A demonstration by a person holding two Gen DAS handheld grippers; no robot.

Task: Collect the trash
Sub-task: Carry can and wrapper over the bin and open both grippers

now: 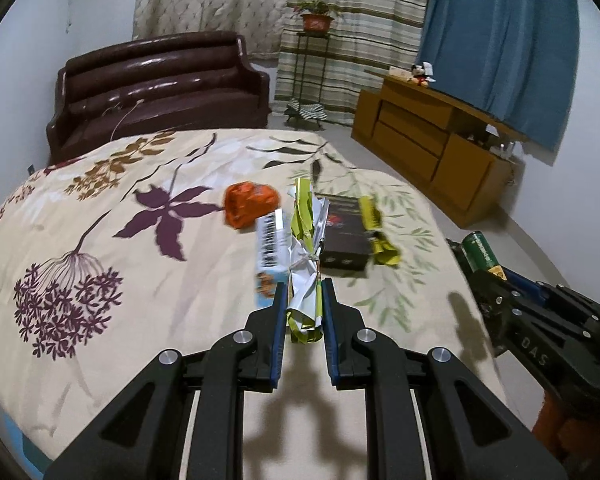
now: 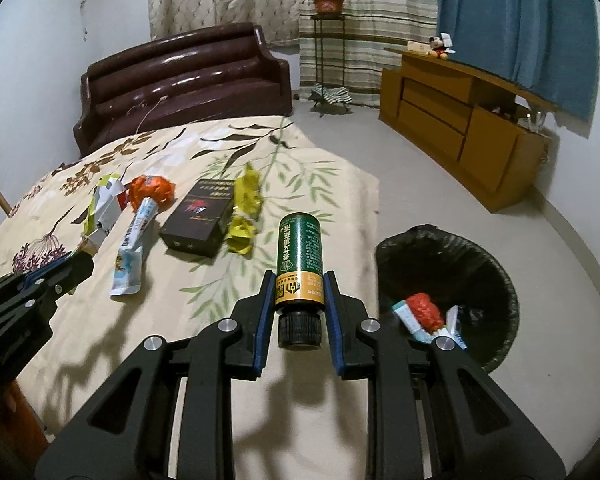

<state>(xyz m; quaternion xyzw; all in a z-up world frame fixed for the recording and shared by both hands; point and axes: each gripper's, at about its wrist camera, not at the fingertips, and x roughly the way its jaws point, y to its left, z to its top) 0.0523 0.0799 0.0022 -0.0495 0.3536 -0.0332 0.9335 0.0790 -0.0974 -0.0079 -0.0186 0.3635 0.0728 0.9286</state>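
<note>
Left gripper [image 1: 305, 292]: black two-finger tool with blue pads, clamped on a crumpled yellow-green and silver foil wrapper [image 1: 306, 248]; the wrapper sticks up and forward past the fingertips, clear of the bedspread.
Right gripper [image 2: 299, 286]: same build, clenched on a green and gold cylindrical bottle with a black screw cap [image 2: 300, 264]; cap end points back toward the camera, base points away.
Between the tools: each shows at the edge of the other's view, both held above the bed.
Bed: cream bedspread with purple flowers and green leaf print [image 2: 148, 360], carrying the remaining litter.
Litter on the bed: white and blue squeezed tube-like pouch [image 2: 134, 248] lying flat; crumpled orange wrapper [image 2: 152, 190] at its far end; dark flat rectangular box [image 2: 198, 218] just beside it; crumpled yellow wrapper [image 2: 244, 216] touching the box's right edge.
Bin: round basket lined with a black plastic bag [image 2: 480, 264], on the floor just beside the bed, below and right of the bottle; a red wrapper [image 2: 422, 310] and pale packets lie inside.
Background: dark brown glossy leather sofa [image 2: 188, 80] at the bed's far end; wooden cabinet [image 2: 460, 120] on the right wall; potted plant on a metal stand [image 2: 329, 2] by striped curtains.
</note>
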